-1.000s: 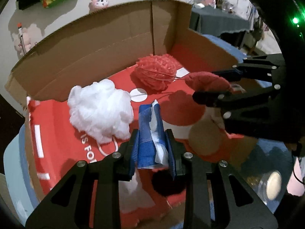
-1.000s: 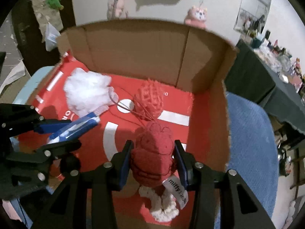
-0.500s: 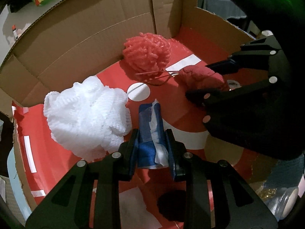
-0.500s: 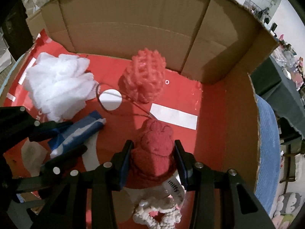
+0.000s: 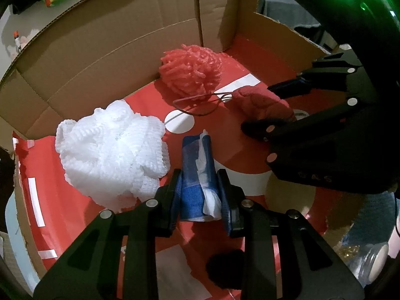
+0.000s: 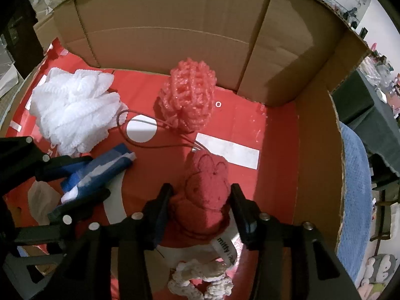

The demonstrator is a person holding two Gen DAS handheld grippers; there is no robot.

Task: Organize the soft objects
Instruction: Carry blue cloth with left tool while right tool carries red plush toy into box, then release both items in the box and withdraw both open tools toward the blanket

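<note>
Both grippers have sunk deeper into the brown cardboard box with red floor (image 6: pixel 287 150) since a second ago.

White mesh bath pouf (image 5: pixel 112 155): left on the floor.
Coral mesh bath pouf (image 6: pixel 187 97): by the far wall.
Red knitted plush toy (image 6: pixel 207 195): on the floor near right, between the opening jaws of the right gripper (image 6: pixel 200 197), gaps showing beside both pads.
Blue-and-white tissue packet (image 5: pixel 198 177): clamped in the left gripper (image 5: pixel 200 187), just right of the white pouf.
</note>
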